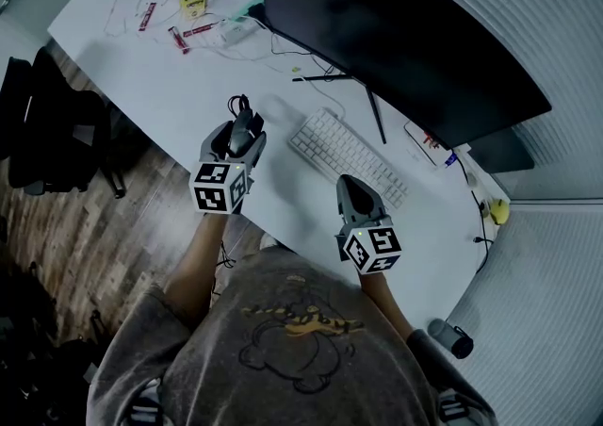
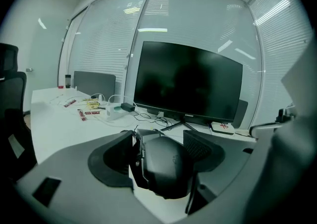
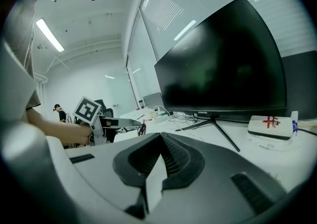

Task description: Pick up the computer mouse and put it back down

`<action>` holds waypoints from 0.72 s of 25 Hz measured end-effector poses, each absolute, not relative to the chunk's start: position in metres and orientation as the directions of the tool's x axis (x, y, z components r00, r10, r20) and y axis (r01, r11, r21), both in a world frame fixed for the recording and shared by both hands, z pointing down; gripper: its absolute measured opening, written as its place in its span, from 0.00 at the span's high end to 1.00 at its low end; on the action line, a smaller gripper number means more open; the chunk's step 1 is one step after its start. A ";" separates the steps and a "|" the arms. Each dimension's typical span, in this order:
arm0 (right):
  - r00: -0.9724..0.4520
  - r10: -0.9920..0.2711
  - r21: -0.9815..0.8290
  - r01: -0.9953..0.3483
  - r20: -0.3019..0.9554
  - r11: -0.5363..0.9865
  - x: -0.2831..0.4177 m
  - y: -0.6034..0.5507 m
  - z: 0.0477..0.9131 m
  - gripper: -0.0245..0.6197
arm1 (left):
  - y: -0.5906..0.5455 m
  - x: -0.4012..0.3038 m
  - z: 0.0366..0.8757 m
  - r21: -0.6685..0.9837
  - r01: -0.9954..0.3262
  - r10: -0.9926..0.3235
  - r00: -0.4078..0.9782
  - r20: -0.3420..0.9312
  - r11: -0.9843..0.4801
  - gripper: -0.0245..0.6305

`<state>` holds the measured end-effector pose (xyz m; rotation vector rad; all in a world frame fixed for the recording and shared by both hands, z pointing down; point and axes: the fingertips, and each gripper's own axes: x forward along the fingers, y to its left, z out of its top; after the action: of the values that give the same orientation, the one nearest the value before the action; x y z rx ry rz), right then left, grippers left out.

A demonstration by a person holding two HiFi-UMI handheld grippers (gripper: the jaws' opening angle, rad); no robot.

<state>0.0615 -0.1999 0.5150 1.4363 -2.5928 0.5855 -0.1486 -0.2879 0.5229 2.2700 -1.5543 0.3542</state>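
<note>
The black computer mouse [image 2: 163, 166] sits between the jaws of my left gripper [image 2: 161, 141], which is shut on its sides; its thin cable runs off ahead. In the head view the mouse [image 1: 245, 124] shows dark at the tip of the left gripper [image 1: 243, 132], over the white table [image 1: 170, 85] left of the keyboard. Whether the mouse touches the tabletop is hidden. My right gripper [image 1: 350, 184] hovers near the keyboard's front edge, and in its own view the right gripper [image 3: 159, 141] has its pads together with nothing between them.
A white keyboard [image 1: 347, 156] lies in front of a large dark monitor [image 1: 396, 28] on a thin stand. Cables, a yellow box [image 1: 194, 4] and small packets clutter the table's far left. A black chair [image 1: 47, 132] stands left of the table. A white box [image 3: 267, 125] lies right of the stand.
</note>
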 end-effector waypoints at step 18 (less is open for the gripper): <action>-0.534 -0.756 -0.287 -0.844 0.379 0.453 0.061 -0.214 0.540 0.95 | -0.311 -0.155 0.610 0.217 -0.936 -0.800 0.351 0.486 -0.278 0.46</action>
<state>0.0606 -0.2145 0.5405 1.3978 -2.5042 0.6642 -0.1548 -0.3106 0.6099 2.1557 -1.5119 0.3902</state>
